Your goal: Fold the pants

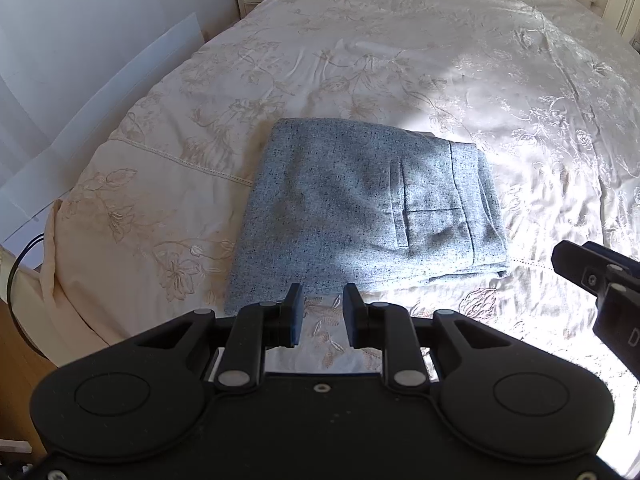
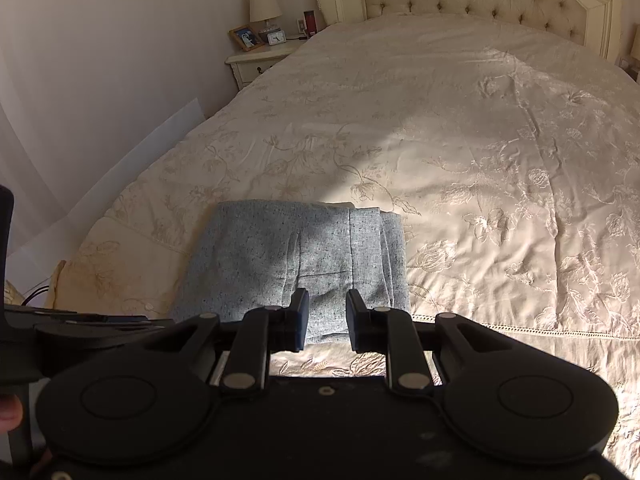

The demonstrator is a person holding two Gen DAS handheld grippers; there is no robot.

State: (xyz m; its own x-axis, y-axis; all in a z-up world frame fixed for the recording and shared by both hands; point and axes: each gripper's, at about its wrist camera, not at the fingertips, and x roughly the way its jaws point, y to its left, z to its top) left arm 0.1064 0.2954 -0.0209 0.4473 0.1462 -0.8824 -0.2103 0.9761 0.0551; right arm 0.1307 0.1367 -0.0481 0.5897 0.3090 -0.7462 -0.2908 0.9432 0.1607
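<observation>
Pants (image 1: 360, 208) folded on bed (image 1: 500, 80), just ahead of empty parted left gripper (image 1: 320, 312).

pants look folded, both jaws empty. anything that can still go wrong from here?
Two risks, both modest:
1. The pants lie near the foot edge of the bed; a nudge toward the camera could slide them off.
2. The left gripper and right gripper hang close over the near edge with jaws apart; dipping either could snag the top layer and undo the fold.
</observation>
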